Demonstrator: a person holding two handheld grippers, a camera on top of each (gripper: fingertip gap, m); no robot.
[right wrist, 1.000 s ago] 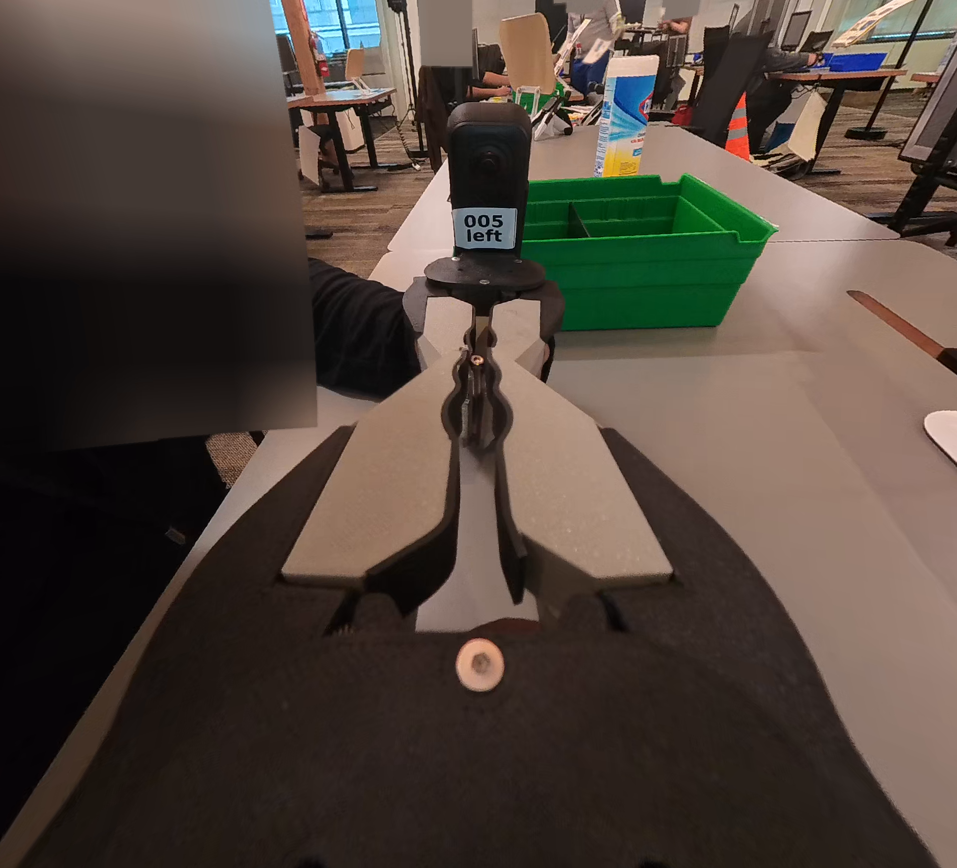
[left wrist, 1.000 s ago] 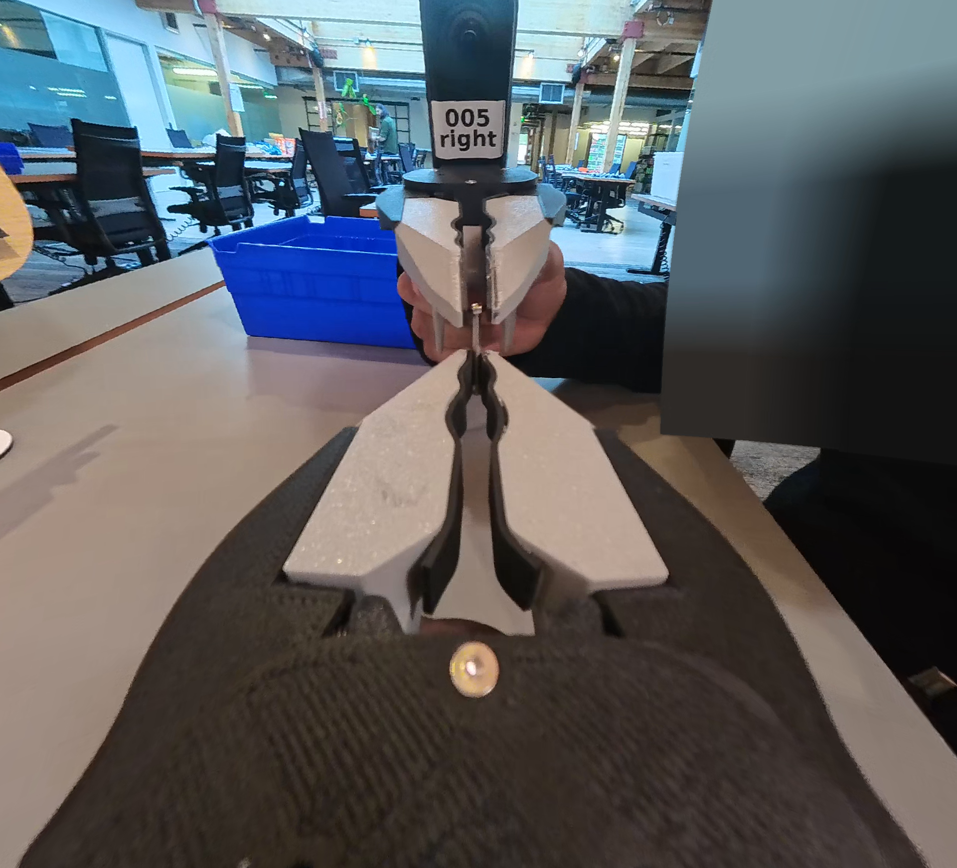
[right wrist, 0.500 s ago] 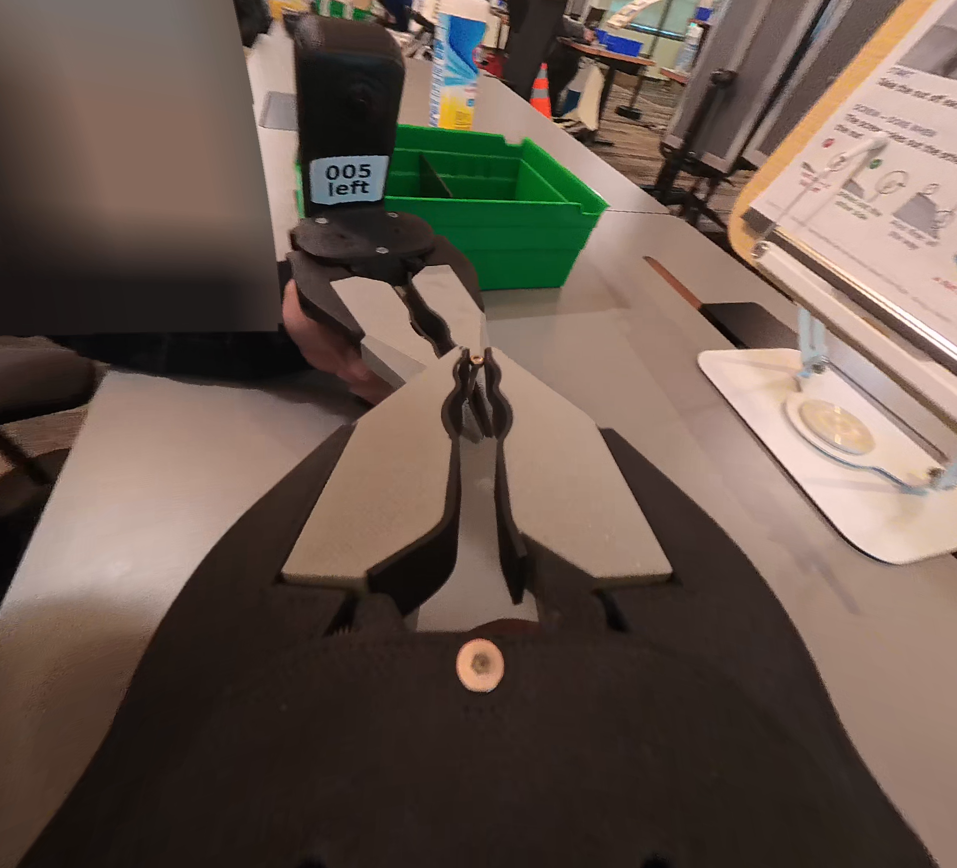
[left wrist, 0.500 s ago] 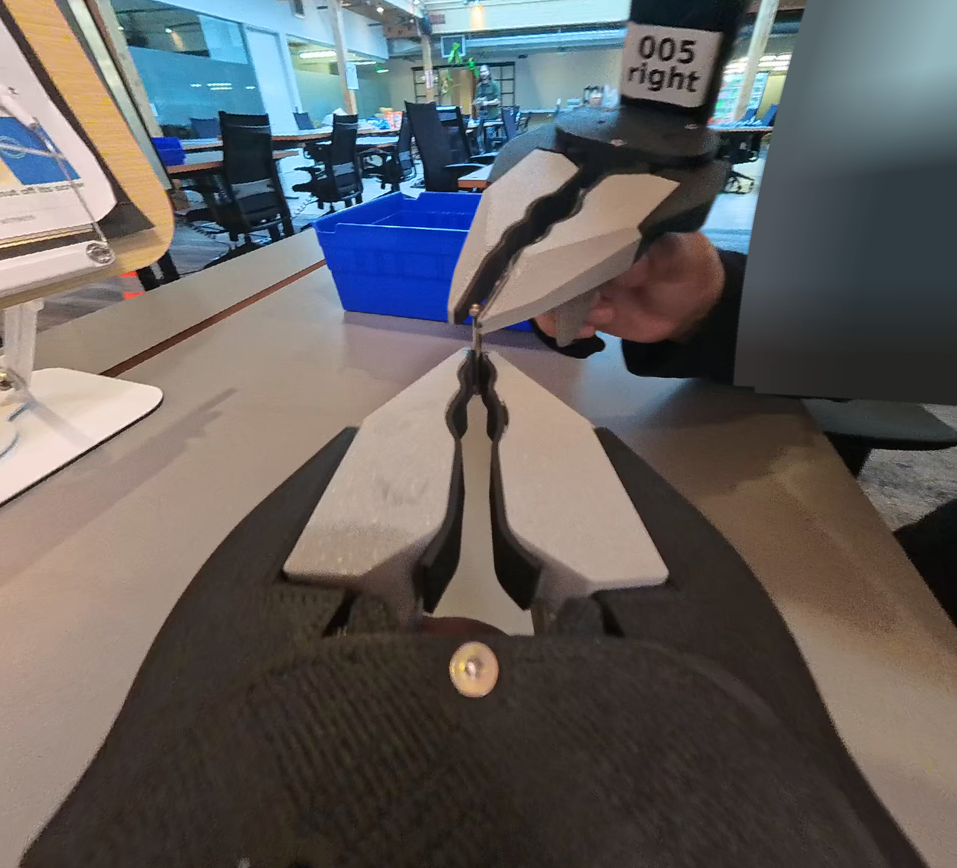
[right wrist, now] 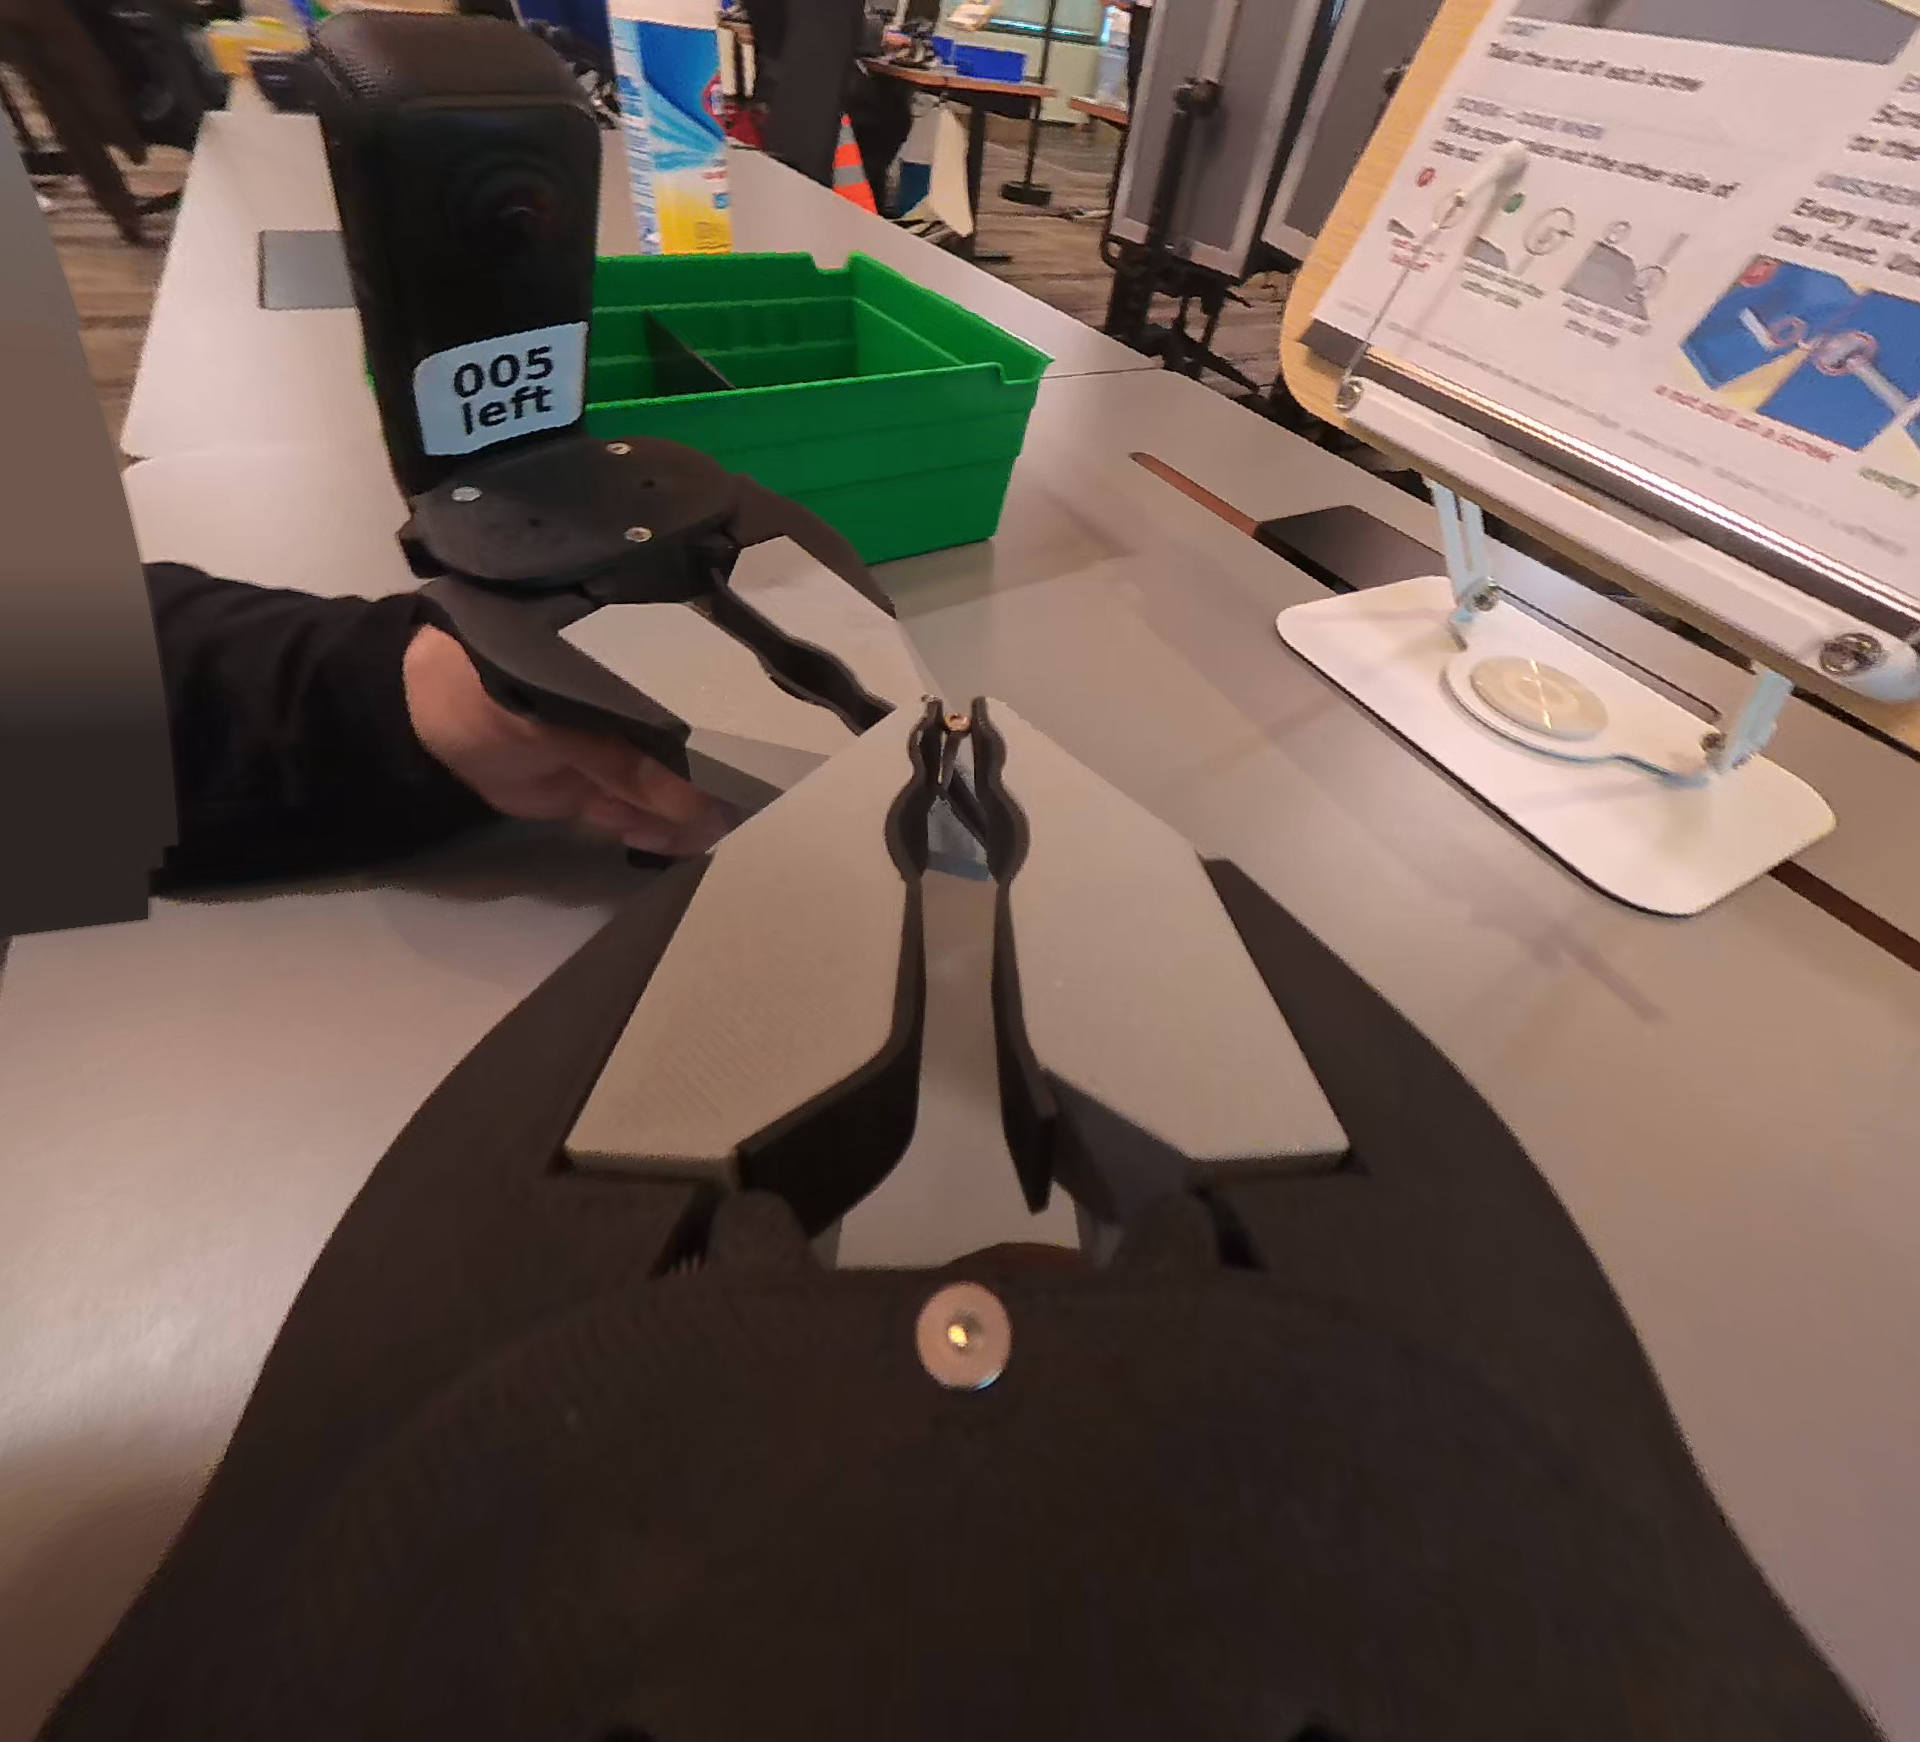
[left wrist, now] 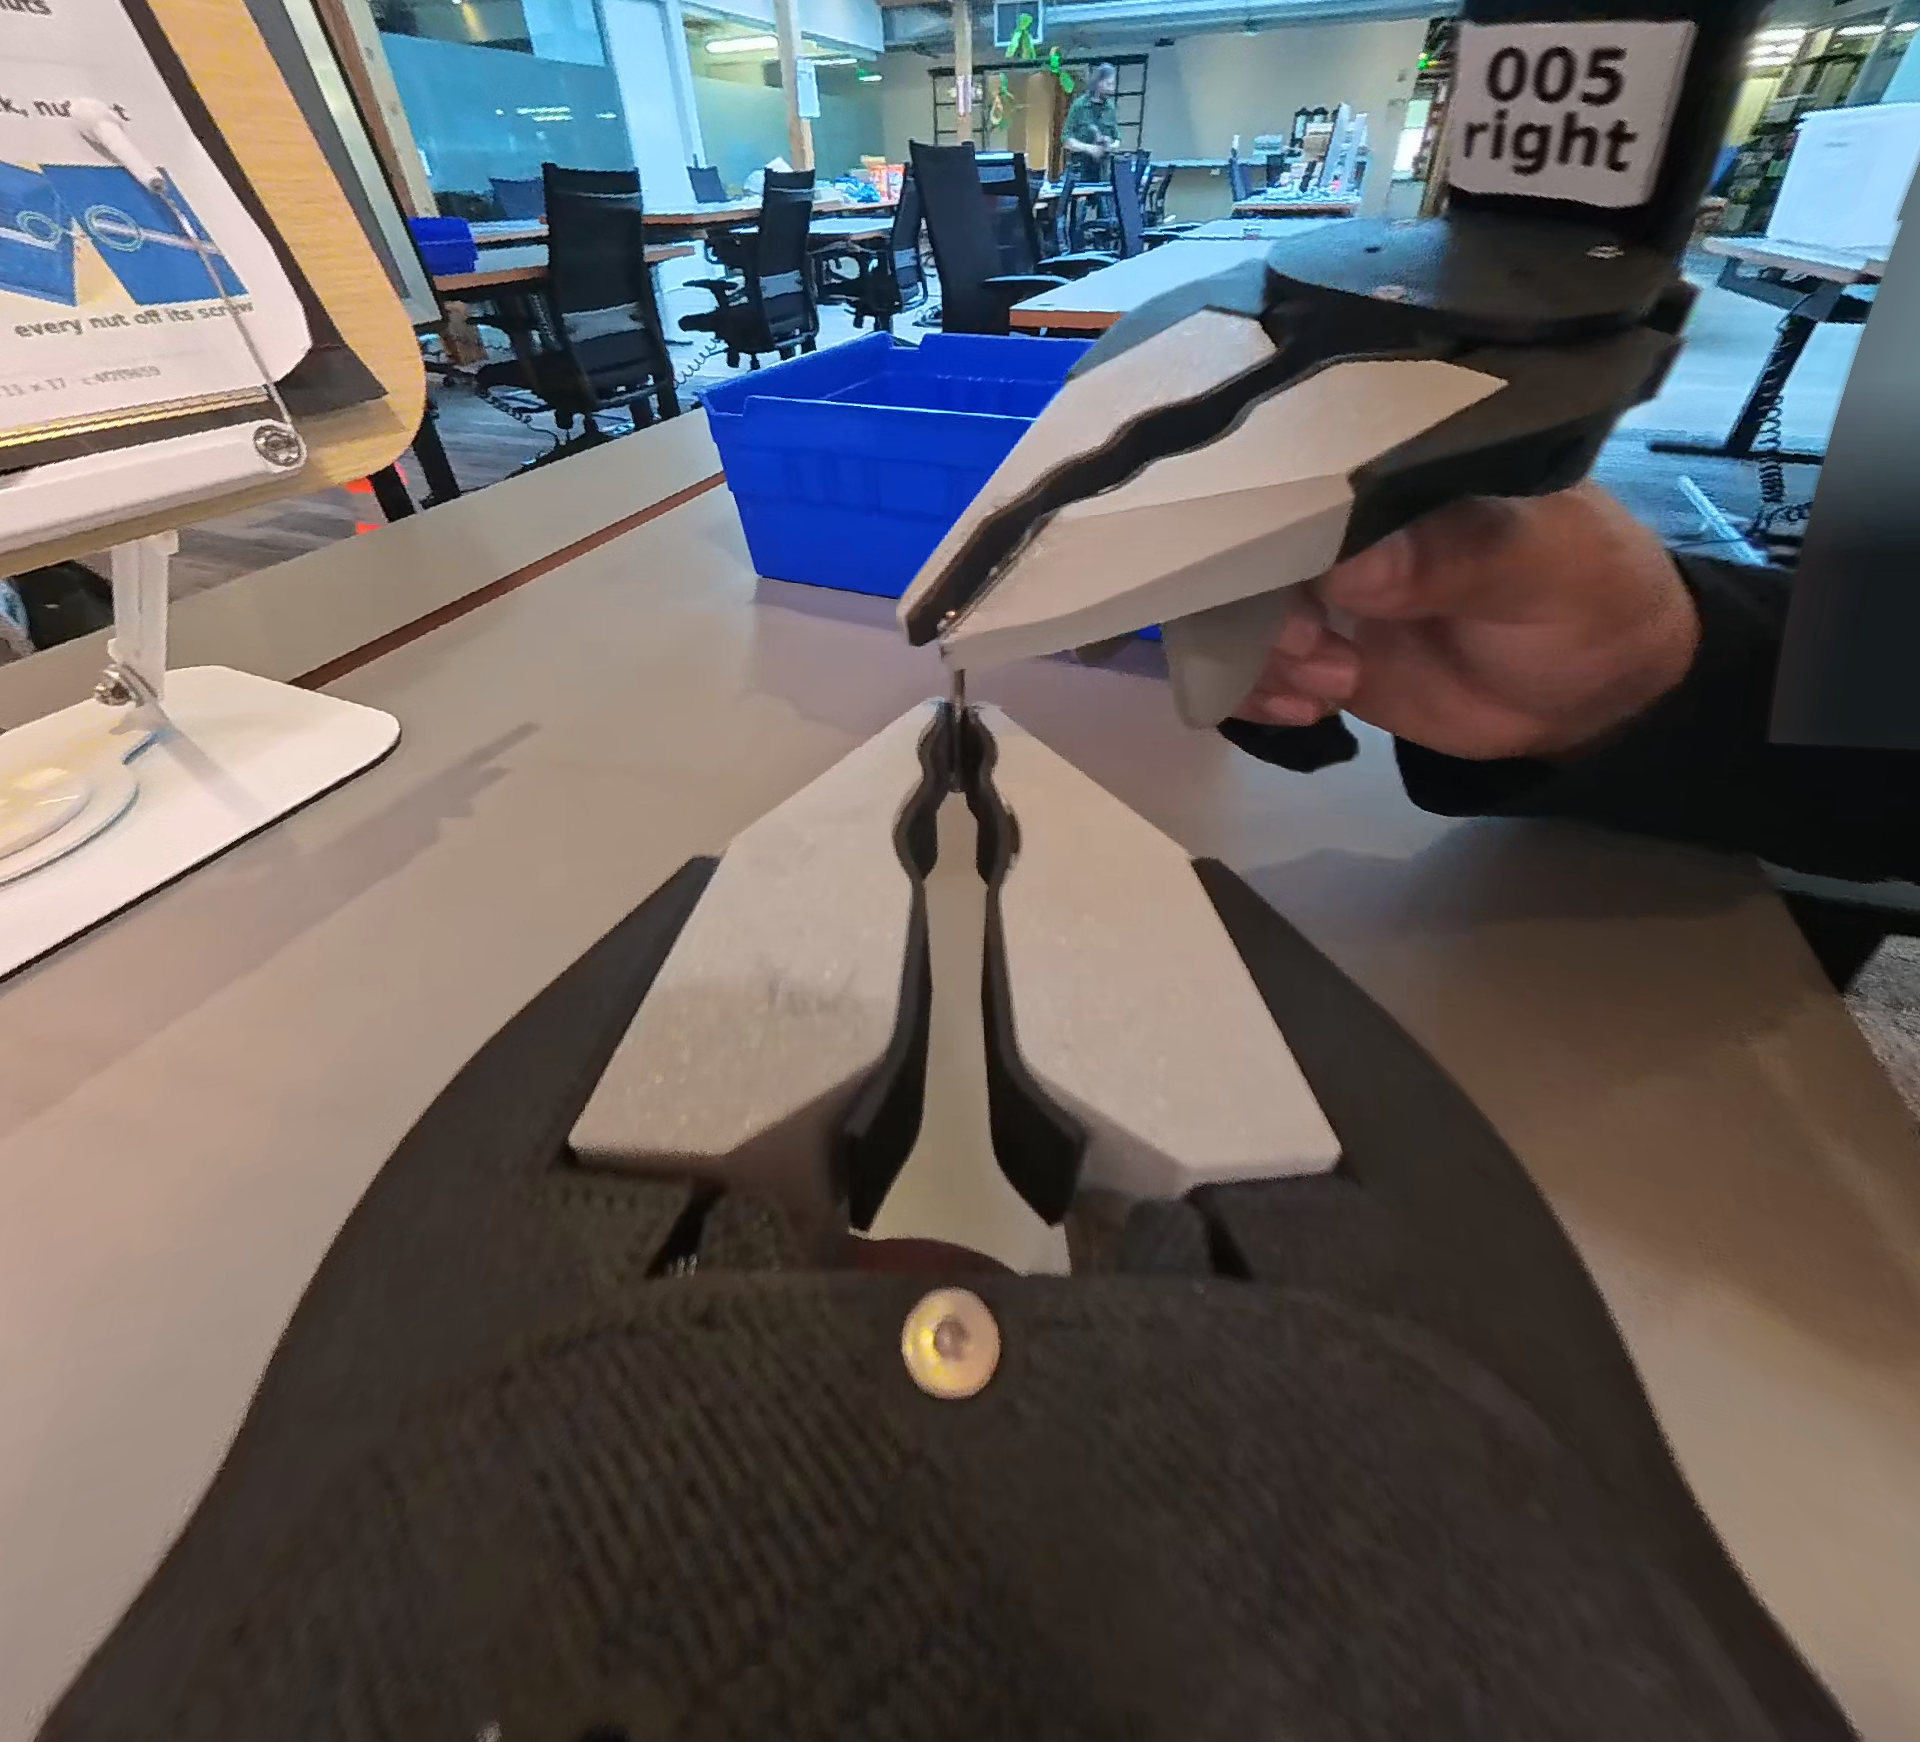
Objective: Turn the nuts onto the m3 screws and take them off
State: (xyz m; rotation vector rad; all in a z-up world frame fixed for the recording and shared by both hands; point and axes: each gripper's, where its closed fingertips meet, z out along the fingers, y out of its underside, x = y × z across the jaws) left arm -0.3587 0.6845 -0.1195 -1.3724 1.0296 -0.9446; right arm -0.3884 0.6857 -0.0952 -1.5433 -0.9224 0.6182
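Left wrist view shows the left gripper (left wrist: 958, 736) with its grey-and-black fingers pinched together on a thin metal m3 screw (left wrist: 964, 693) that stands up out of the tips, and directly above those tips the right gripper (left wrist: 940, 627), tilted steeply down, has its own fingers squeezed shut on the screw's upper end. In the right wrist view the same meeting appears between the right gripper's tips, where a tiny brass-coloured nut (right wrist: 954, 724) sits pinched, touching the point of the left gripper, which comes in from the left. My worry is the thinness of the hold: both claws bear on a very small part right at their extreme tips, so a twist that is off the screw's axis could cross the thread, bend the screw sideways, or flick the nut out onto the grey tabletop (left wrist: 540, 757). If either grip eases, the part could fall; whether the nut is seated on the thread cannot be told at this size. Counting: two grippers, one screw, one nut, one open blue plastic bin (left wrist: 862, 487) beyond the left gripper's tips, one divided green plastic bin (right wrist: 831, 404) beyond the right gripper's tips, one white instruction sheet on a stand (right wrist: 1621, 258) to the right of them.
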